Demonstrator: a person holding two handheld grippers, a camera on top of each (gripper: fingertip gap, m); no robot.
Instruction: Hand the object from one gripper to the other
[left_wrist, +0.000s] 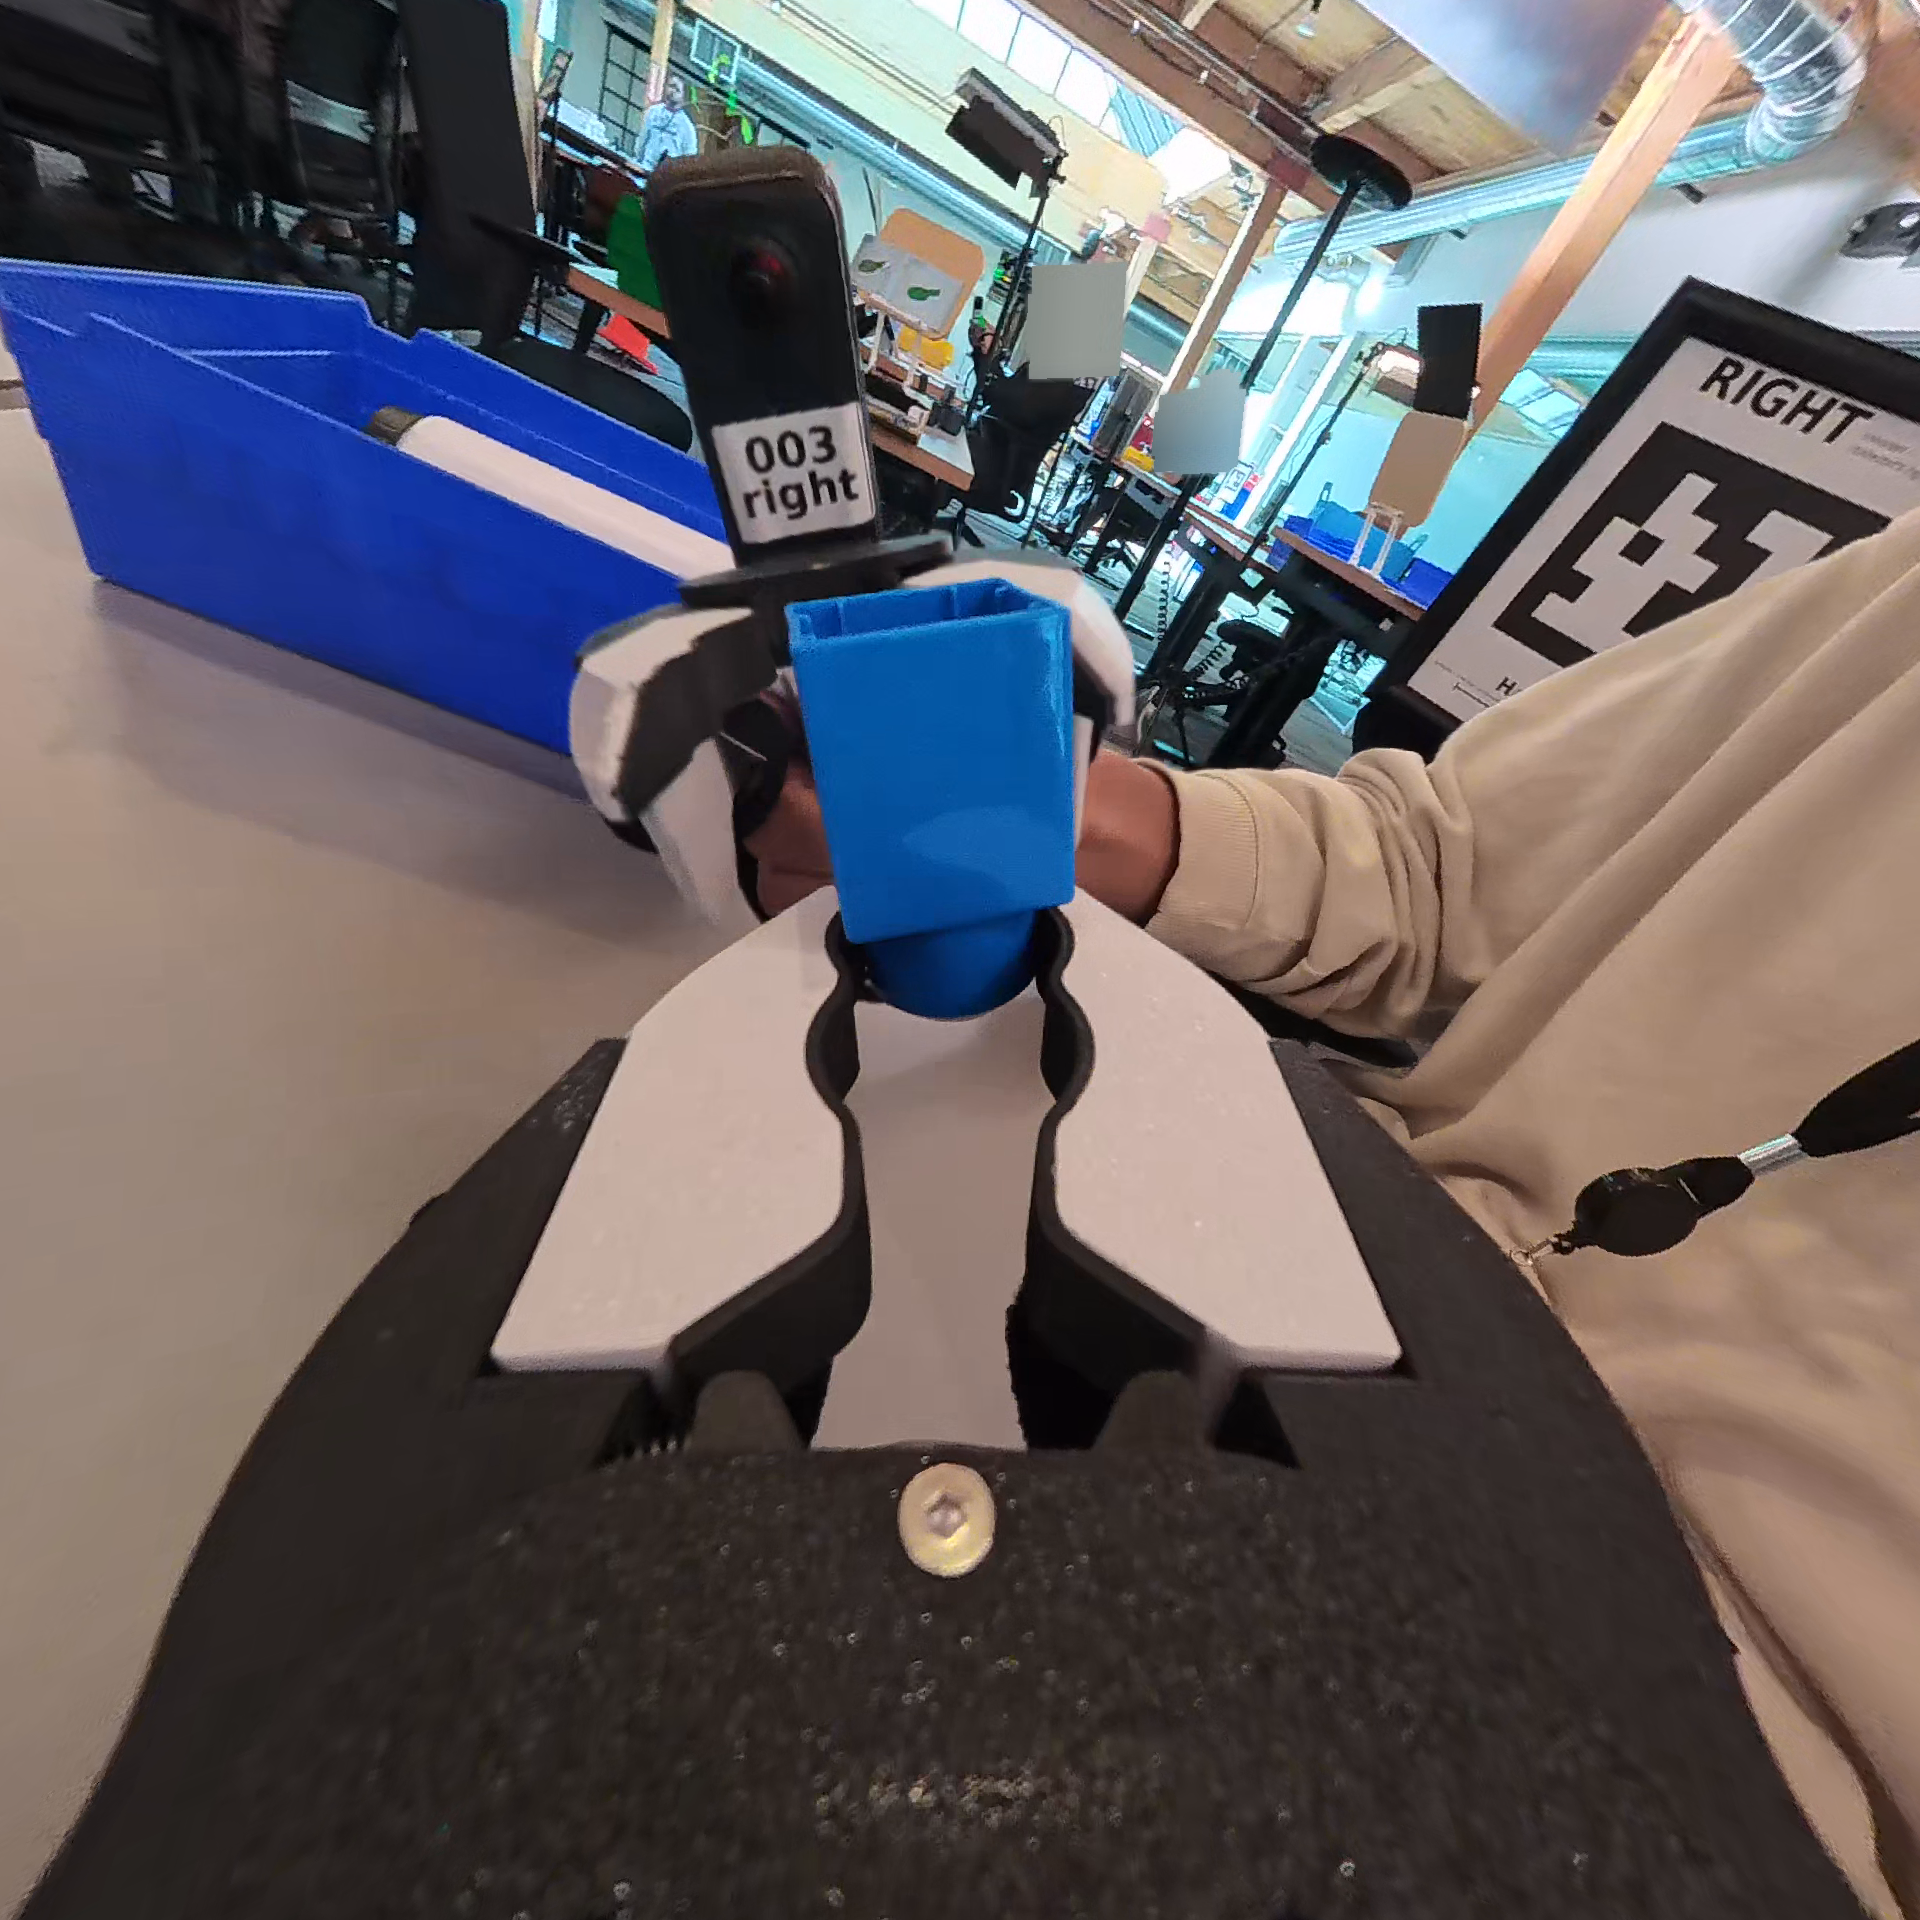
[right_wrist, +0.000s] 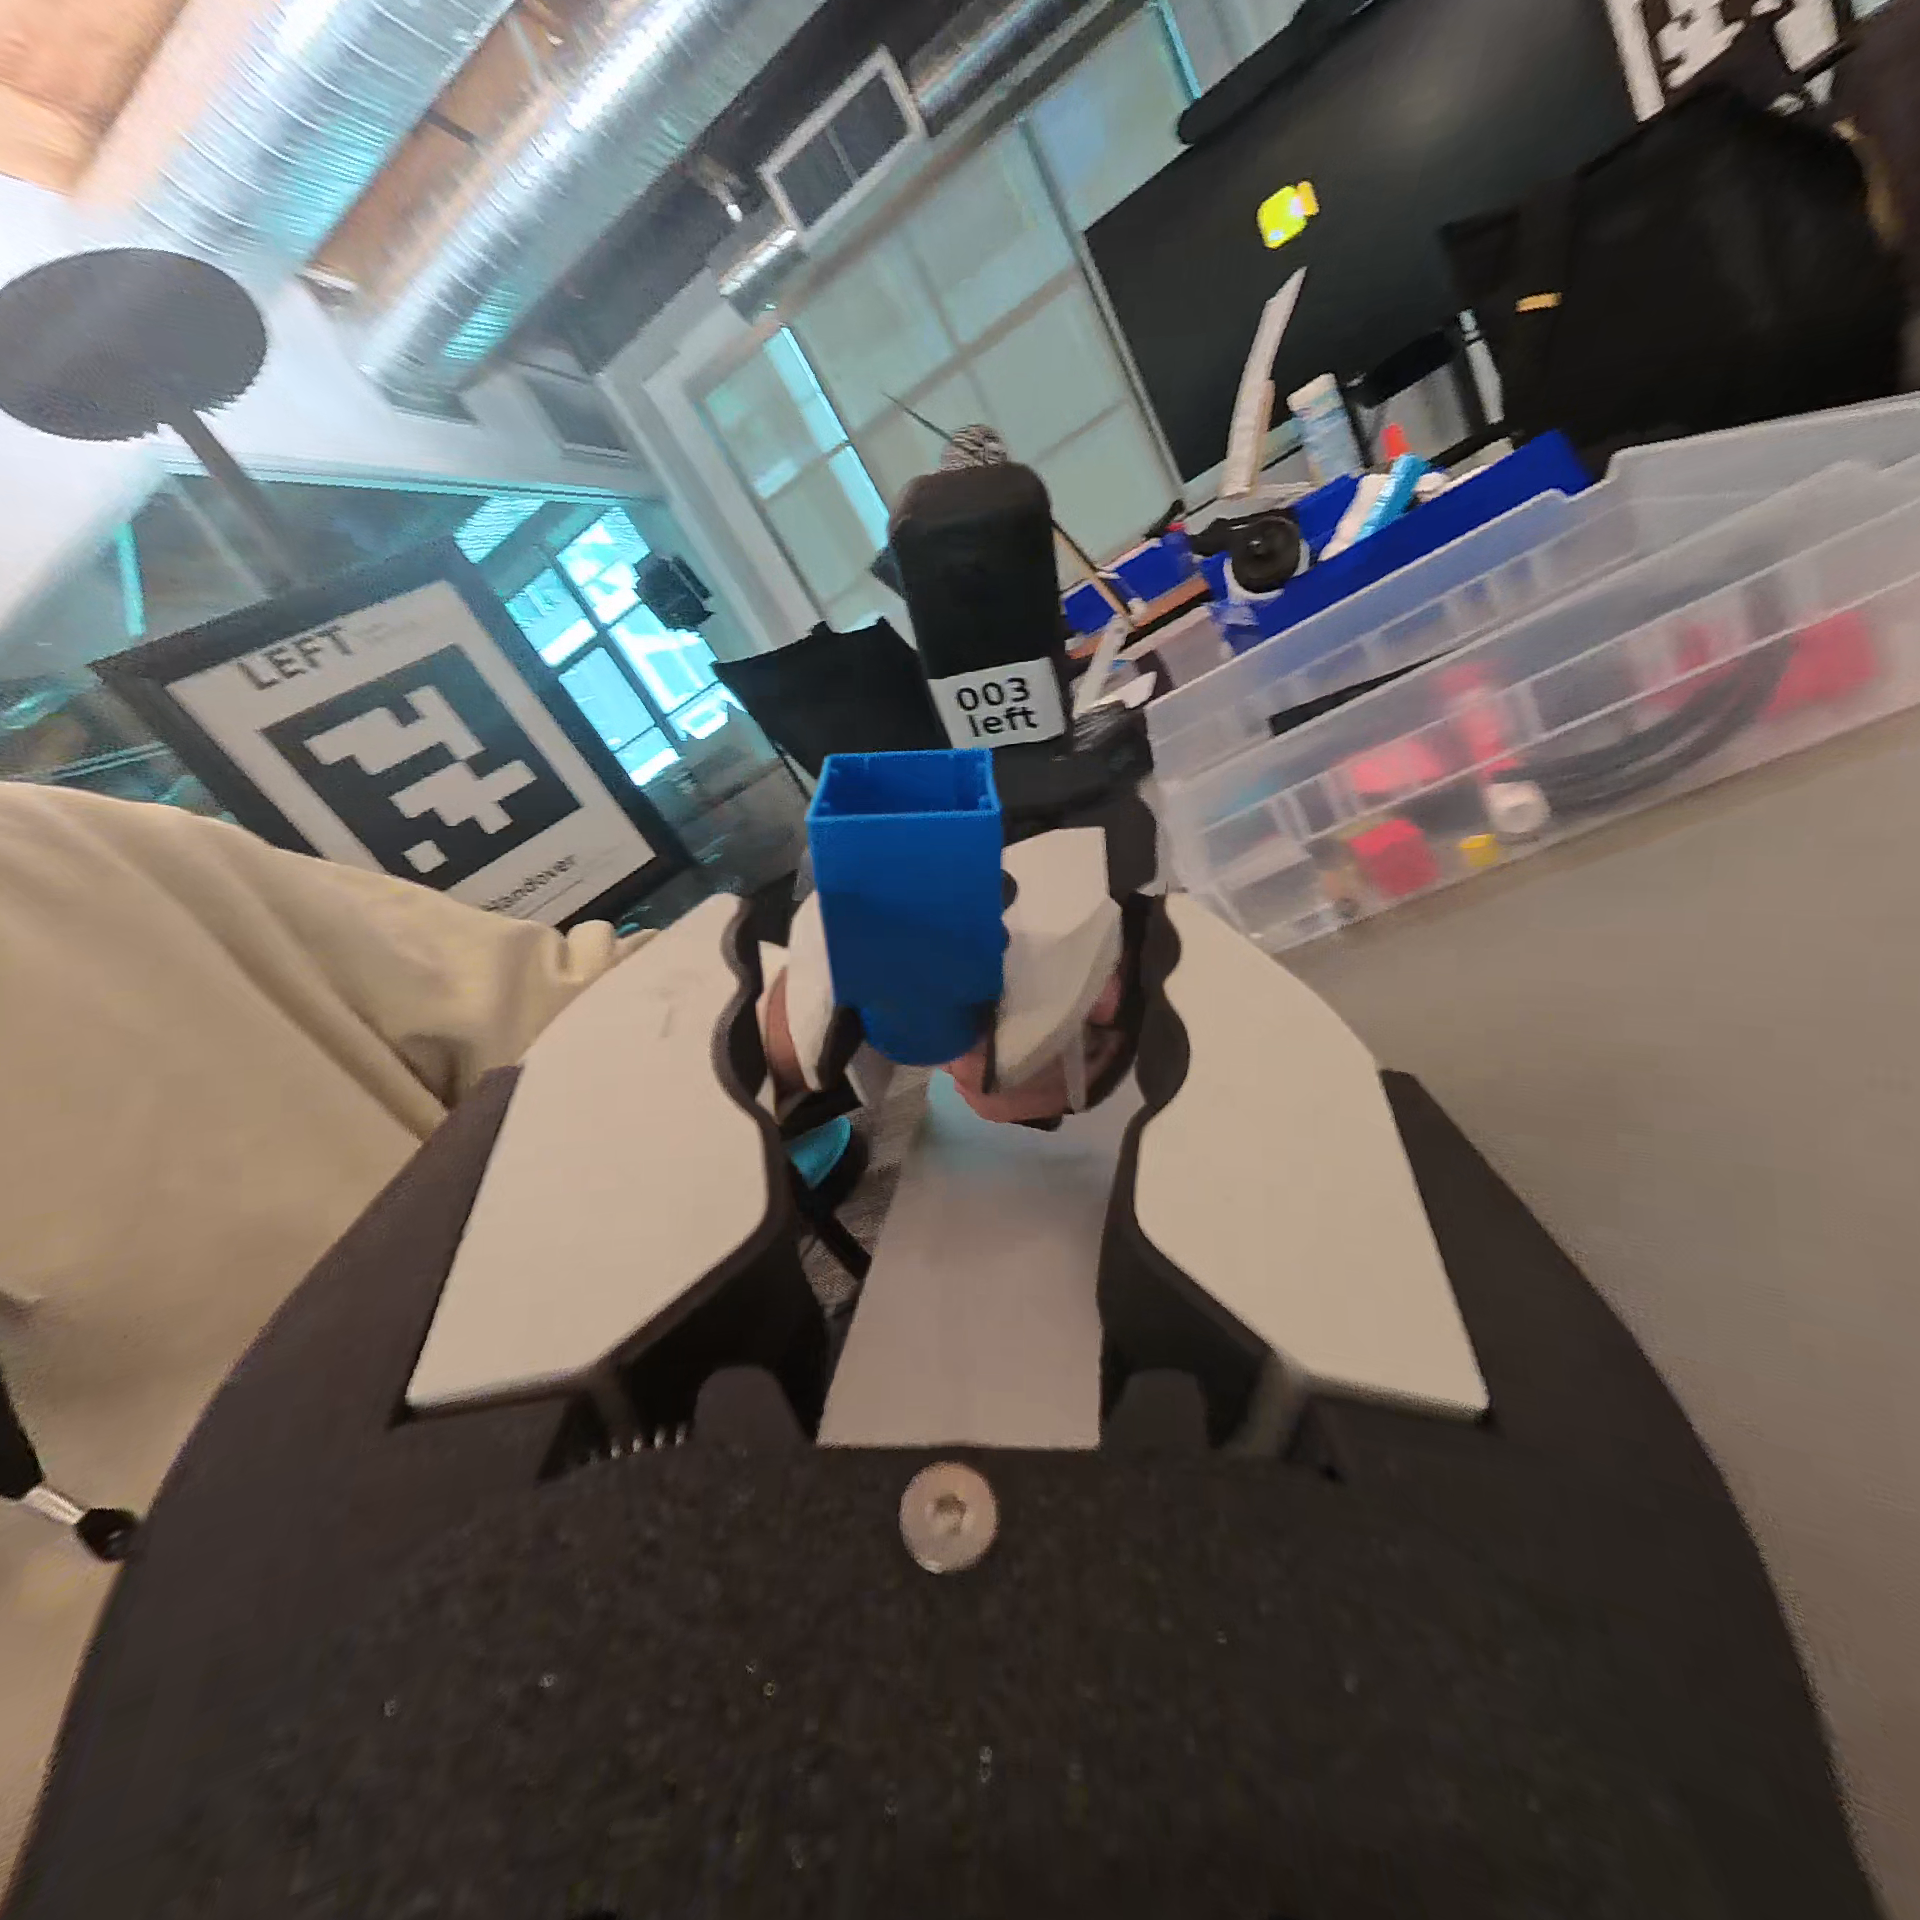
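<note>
The object is a blue plastic piece (left_wrist: 940, 748) with a hollow square top and a round lower stub, held upright above the table. My left gripper (left_wrist: 948, 961) is shut on the round stub. My right gripper (left_wrist: 883, 707) faces it from behind, with its jaws open on either side of the square top and a gap on each side. In the right wrist view the blue piece (right_wrist: 904, 914) stands at my right gripper's (right_wrist: 945, 935) wide-open fingertips, gripped from beyond by the left gripper (right_wrist: 935, 1029).
A blue bin (left_wrist: 260, 468) holding a white cylinder (left_wrist: 499, 468) sits on the white table at the left. A framed marker board (left_wrist: 1683, 520) and a beige sleeve (left_wrist: 1455, 883) are at the right. Clear plastic organisers (right_wrist: 1558, 727) and another marker board (right_wrist: 395, 748) show in the right wrist view. The grippers are tip to tip, or close to it.
</note>
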